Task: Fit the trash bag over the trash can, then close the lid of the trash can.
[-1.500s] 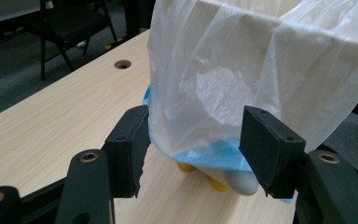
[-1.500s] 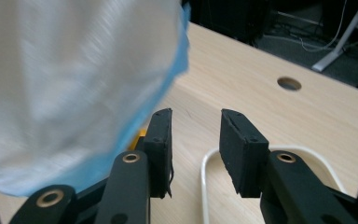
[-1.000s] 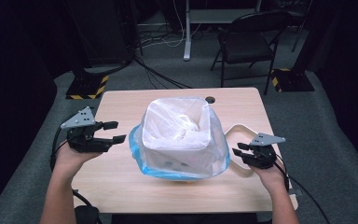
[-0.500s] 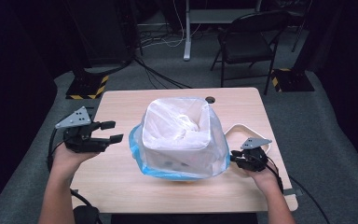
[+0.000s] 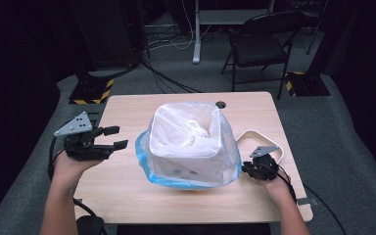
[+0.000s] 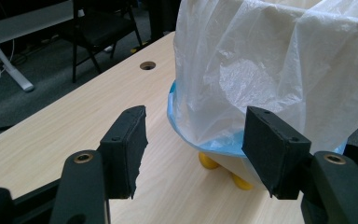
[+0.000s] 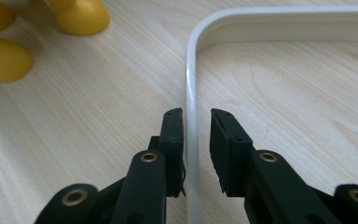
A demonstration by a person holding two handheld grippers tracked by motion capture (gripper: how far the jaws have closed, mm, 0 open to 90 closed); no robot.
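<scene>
Right gripper (image 7: 196, 116) has dropped nearer the person since the earlier frame, jaws straddling the white frame (image 7: 189, 93) bar, narrowly apart, not yet clamped; bar runs straight ahead between them, its corner beyond; next: close, lift. Left gripper (image 6: 193, 149) wide apart, bagged bin (image 6: 279, 70) just ahead.

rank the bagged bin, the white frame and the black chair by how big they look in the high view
1. bagged bin, clearly the largest.
2. black chair, though it stands farther from the camera, so its real size is unsure.
3. white frame, partly hidden behind the bin and the right gripper, whose jaws straddle its rim.
</scene>
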